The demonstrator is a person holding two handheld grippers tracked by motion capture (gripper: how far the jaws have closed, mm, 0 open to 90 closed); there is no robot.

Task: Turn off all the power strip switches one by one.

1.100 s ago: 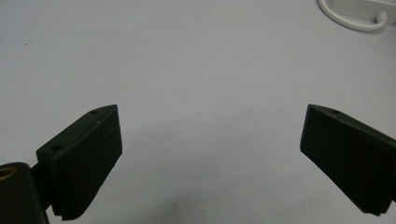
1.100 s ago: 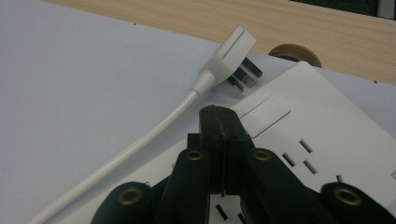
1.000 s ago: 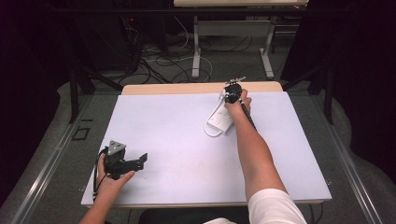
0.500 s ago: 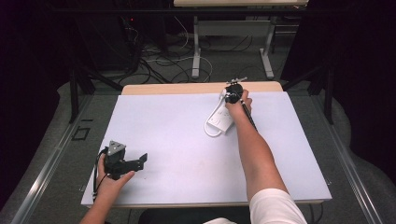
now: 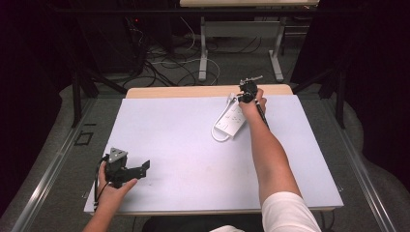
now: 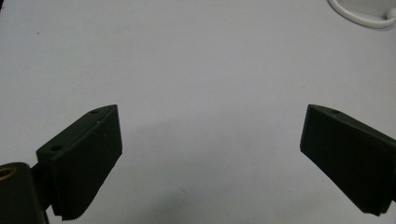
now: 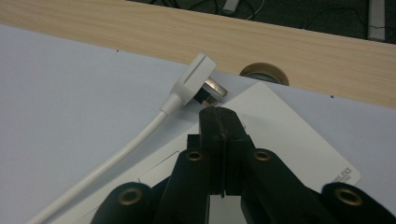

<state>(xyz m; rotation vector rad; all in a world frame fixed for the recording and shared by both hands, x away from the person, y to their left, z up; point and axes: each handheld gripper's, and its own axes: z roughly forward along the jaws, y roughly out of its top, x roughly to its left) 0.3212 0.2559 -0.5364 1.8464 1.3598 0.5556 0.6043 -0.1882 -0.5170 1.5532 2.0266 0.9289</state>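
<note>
Small dark print at one corner of the white power strip (image 7: 299, 140), seen in the right gripper view; too blurred and cropped to read. No other lettering legible.

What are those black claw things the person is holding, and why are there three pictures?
They are hand-held grabbers with two jaws, and each carries a small camera. One picture looks down from above the table; the other two look along each grabber's jaws. The left gripper is open over bare table, holding nothing. The right gripper is squeezed shut with nothing between its jaws, its tip over a white power strip, next to that strip's white plug and cable.
</note>
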